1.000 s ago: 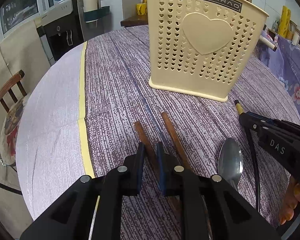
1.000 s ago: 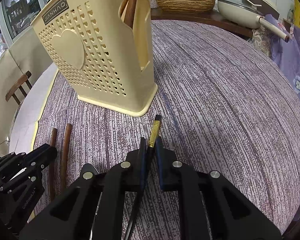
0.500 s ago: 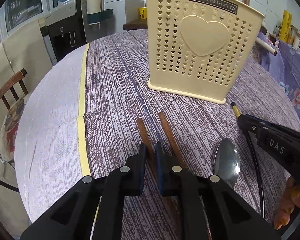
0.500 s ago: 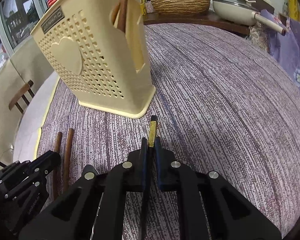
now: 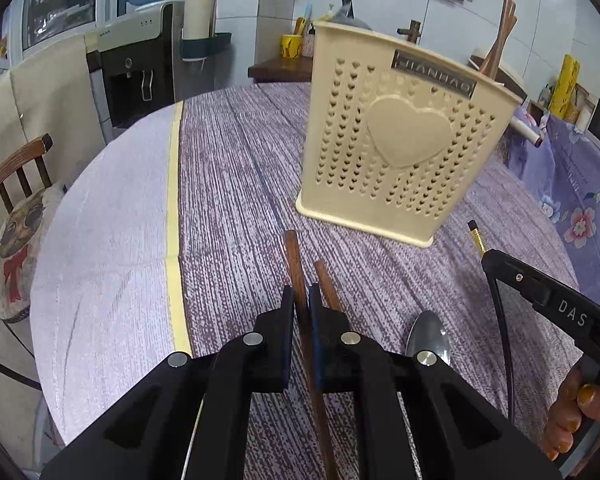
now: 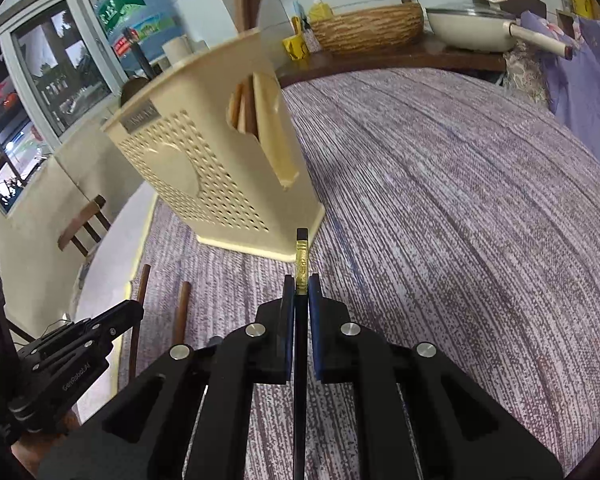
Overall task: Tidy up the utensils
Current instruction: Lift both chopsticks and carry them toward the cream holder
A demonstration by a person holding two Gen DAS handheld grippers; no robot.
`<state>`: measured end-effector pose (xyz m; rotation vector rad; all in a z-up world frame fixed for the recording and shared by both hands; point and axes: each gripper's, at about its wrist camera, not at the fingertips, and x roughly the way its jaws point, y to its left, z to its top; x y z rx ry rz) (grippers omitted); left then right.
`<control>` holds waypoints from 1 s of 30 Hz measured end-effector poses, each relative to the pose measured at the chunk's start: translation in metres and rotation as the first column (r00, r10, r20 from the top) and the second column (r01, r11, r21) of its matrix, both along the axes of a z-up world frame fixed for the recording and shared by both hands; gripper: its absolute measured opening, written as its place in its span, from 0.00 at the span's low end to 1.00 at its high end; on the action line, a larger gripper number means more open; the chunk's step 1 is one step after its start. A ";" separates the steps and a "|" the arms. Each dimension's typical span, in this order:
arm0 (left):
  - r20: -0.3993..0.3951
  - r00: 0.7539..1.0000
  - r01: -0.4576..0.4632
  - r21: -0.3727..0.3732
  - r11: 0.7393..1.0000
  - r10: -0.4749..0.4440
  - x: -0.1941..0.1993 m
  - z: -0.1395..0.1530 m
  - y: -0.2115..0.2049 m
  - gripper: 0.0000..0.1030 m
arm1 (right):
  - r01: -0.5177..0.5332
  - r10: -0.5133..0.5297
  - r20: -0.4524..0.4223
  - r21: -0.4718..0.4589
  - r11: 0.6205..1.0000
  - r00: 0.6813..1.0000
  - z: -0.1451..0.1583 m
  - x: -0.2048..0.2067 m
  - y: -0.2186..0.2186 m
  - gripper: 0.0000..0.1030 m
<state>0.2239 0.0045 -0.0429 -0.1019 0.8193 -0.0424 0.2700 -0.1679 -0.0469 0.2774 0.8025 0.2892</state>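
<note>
Purple woven tablecloth [image 5: 228, 184] carries the work. Left gripper [image 5: 299, 300] is clamped on a brown chopstick [image 5: 294, 256]; right gripper [image 6: 299, 288] is clamped on a black, gold-banded chopstick [image 6: 301, 254]. Lift both level, then tip them upright over the cream holder [image 5: 400, 148] beyond before lowering.

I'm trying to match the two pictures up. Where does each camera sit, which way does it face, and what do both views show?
Left wrist: on the left gripper, looking down its fingers at the brown chopstick it grips and the cream holder; the right gripper and a hand show.
Right wrist: on the right gripper, facing its black chopstick; the left gripper shows lower left.
Shared: holder, purple tablecloth, both brown chopsticks.
</note>
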 end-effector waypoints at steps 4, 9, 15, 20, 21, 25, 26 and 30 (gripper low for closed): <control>0.045 0.999 0.014 -0.030 0.999 -0.012 -0.002 0.016 0.005 0.08 | -0.037 0.035 0.076 0.021 0.999 0.997 0.021 -0.015 -0.003 0.08; 0.121 0.993 0.023 -0.048 0.999 -0.017 -0.017 0.042 0.010 0.08 | -0.092 0.081 0.164 0.062 0.994 0.983 0.050 -0.035 -0.014 0.08; 0.227 0.974 0.039 -0.046 0.998 -0.027 -0.035 0.077 0.015 0.07 | -0.167 0.137 0.277 0.086 0.982 0.951 0.087 -0.059 -0.026 0.08; 0.282 0.959 0.049 -0.036 0.998 -0.037 -0.045 0.094 0.016 0.07 | -0.213 0.181 0.328 0.065 0.975 0.927 0.107 -0.074 -0.030 0.08; 0.293 0.955 0.048 -0.035 0.998 -0.036 -0.045 0.096 0.017 0.07 | -0.219 0.186 0.334 0.063 0.974 0.924 0.110 -0.075 -0.031 0.08; 0.326 0.945 0.048 -0.034 0.998 -0.034 -0.046 0.103 0.019 0.07 | -0.237 0.201 0.358 0.061 0.970 0.912 0.119 -0.080 -0.033 0.08; 0.331 0.943 0.053 -0.034 0.998 -0.038 -0.046 0.105 0.019 0.07 | -0.238 0.202 0.363 0.058 0.970 0.910 0.121 -0.080 -0.033 0.08; 0.357 0.933 0.055 -0.026 0.998 -0.042 -0.050 0.111 0.018 0.07 | -0.249 0.209 0.380 0.057 0.967 0.901 0.127 -0.081 -0.033 0.08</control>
